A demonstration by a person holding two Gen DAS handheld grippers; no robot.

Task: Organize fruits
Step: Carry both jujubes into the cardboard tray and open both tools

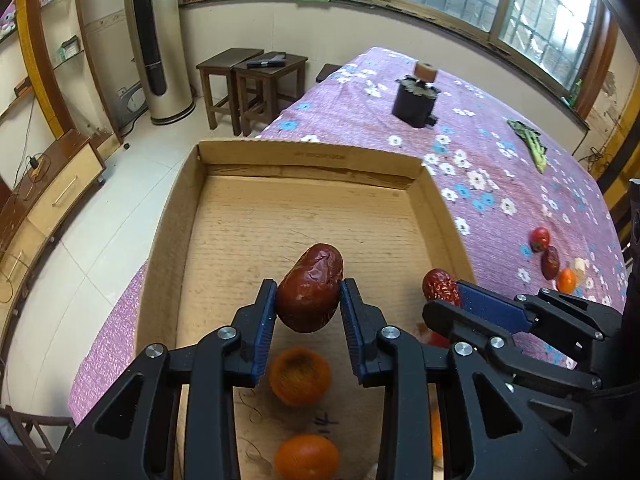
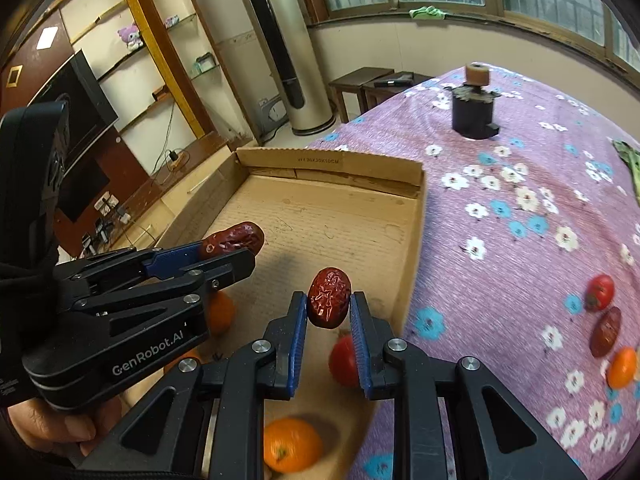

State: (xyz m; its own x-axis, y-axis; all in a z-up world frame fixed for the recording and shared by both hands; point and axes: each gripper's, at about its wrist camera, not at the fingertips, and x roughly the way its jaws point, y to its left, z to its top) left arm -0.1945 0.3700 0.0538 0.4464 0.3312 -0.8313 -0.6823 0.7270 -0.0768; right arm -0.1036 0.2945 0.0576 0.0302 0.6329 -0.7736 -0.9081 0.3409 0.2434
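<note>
Left gripper [image 1: 309,294]: held above the cardboard box [image 1: 308,158], jaws closed onto a large red date [image 1: 310,292] pinched between the blue pads. In the right wrist view it [image 2: 236,246] entered from the left, level, its date [image 2: 233,238] protruding past the fingertips; a bare hand [image 2: 52,428] showed under its body.

Right gripper [image 2: 329,304]: also above the box, near its right wall, jaws clamped on a smaller wrinkled date [image 2: 329,298]. In the left wrist view it [image 1: 448,292] reached in from the right with that date [image 1: 440,288] at its tip.

Box contents, under the grippers: two oranges [image 1: 300,376] [image 1: 306,456] in the left wrist view; the right wrist view added a red fruit [image 2: 344,362] beneath the right fingers and another orange [image 2: 292,444], blurred.

Flowered purple tablecloth [image 2: 500,264], right of box: a red fruit [image 2: 600,292], a dark date [image 2: 606,330] and an orange [image 2: 622,366] lying in a close row, well apart from the box. Farther back stood a dark pot [image 2: 474,114] with a brown cylinder on top; a green leafy item [image 1: 528,144] lay at the far right.

Right wrist view only: television [image 2: 80,120] and shelving. Left wrist view only: low wooden cabinet [image 1: 60,184].
</note>
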